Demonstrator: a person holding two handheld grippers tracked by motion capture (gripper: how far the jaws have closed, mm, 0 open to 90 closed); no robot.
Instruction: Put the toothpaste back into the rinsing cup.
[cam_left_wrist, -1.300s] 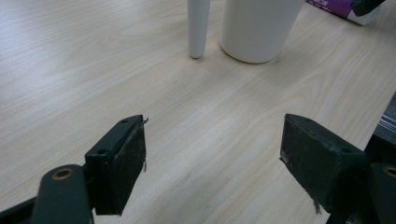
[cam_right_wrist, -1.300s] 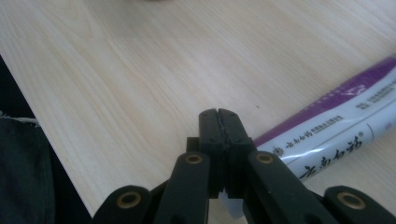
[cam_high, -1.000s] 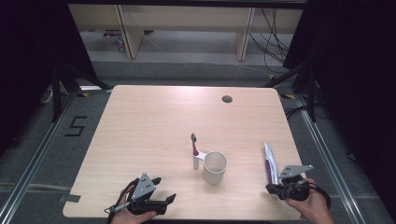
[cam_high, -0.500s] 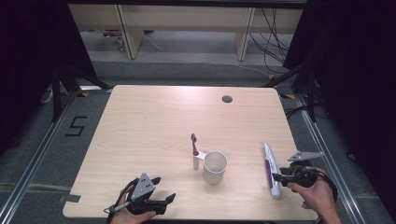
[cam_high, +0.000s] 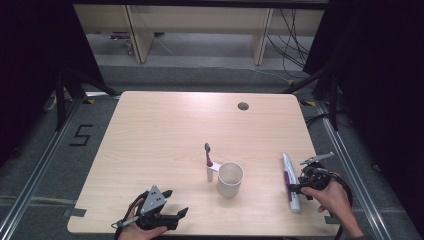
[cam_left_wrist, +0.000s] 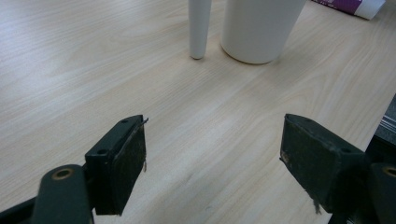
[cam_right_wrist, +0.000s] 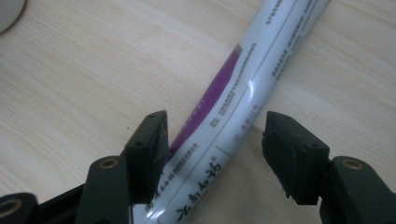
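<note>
Right claw (cam_right_wrist: 212, 140) straddles the toothpaste tube (cam_right_wrist: 233, 102) at four o'clock on the worktop (cam_high: 165, 130) — not clamped; left claw (cam_left_wrist: 212, 154) gapes wide at seven.

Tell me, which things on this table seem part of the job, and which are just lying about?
Likely part of the job:
toothpaste tube, straddled by the open right gripper
white cup
toothbrush
left gripper, open, waiting

Just there:
table's cable hole
floor cables
</note>
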